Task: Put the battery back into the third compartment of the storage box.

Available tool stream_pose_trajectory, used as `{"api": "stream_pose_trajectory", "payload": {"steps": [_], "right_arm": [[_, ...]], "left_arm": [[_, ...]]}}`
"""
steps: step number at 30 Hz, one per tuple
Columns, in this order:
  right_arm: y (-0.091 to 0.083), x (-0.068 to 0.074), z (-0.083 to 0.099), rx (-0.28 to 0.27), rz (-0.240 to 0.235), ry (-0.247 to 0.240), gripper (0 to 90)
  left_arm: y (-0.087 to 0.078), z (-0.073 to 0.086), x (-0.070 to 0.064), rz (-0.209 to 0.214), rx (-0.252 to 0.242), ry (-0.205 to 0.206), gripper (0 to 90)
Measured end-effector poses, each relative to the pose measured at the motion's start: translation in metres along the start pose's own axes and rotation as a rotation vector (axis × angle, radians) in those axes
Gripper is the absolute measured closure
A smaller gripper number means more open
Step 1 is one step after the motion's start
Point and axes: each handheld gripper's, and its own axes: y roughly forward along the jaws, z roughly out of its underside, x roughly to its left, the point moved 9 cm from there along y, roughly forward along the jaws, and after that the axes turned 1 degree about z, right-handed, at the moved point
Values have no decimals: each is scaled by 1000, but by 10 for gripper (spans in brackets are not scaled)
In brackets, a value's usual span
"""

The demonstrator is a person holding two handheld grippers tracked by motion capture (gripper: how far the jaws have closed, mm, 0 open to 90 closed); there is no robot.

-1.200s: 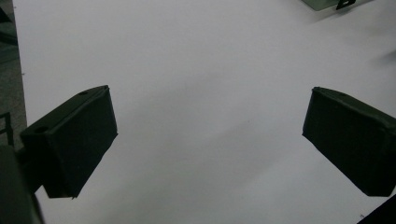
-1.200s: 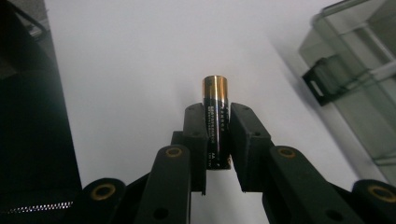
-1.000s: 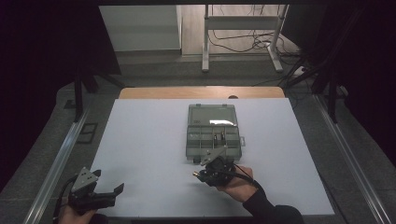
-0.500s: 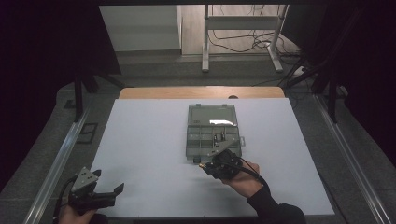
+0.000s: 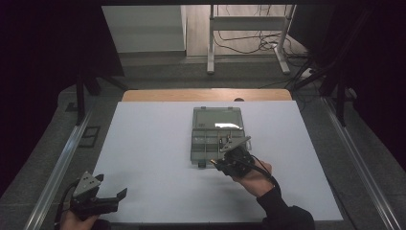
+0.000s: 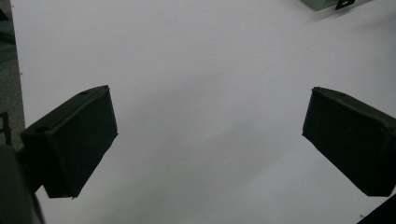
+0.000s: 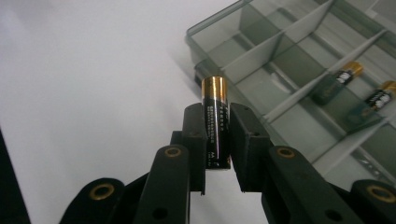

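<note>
My right gripper (image 7: pixel 215 123) is shut on a black battery (image 7: pixel 215 116) with a gold end that sticks up between the pads. It hovers at the near left corner of a clear compartment box (image 7: pixel 299 60), whose lid lies open at the back. Two more batteries (image 7: pixel 341 79) rest in a compartment on the right. In the high view the right gripper (image 5: pixel 216 165) is at the front edge of the box (image 5: pixel 215 132). My left gripper (image 5: pixel 115 197) stays open at the table's front left corner. Its pads (image 6: pixel 74 140) stand wide apart over bare white surface.
A white sheet (image 5: pixel 153 143) covers the table. A wooden strip (image 5: pixel 206 94) shows along the far edge. Metal rails (image 5: pixel 57 165) run down both sides. A corner of the box (image 6: pixel 327 3) appears at the top of the left gripper view.
My right gripper has moved forward and to the right with the battery, up to the box's front edge. The left gripper has hardly shifted.
</note>
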Motion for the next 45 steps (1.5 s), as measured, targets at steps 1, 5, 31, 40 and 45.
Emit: {"api": "stream_pose_trajectory", "payload": {"steps": [1,5,31,40,45], "right_arm": [[0,-2,-1,-4,4,3,765],[-2,-9,-2,-11,17,24,765],[-3,-65,-18,-29,120,119,764],[1,-78,-26,-32,139,143,764],[8,-84,-28,-24,151,165,764]], "left_arm": [[0,0,0,0,0,-1,35],[0,0,0,0,0,-2,36],[0,1,1,-4,5,-8,36],[0,1,1,-3,2,-13,35],[0,1,1,-2,2,-13,35]]}}
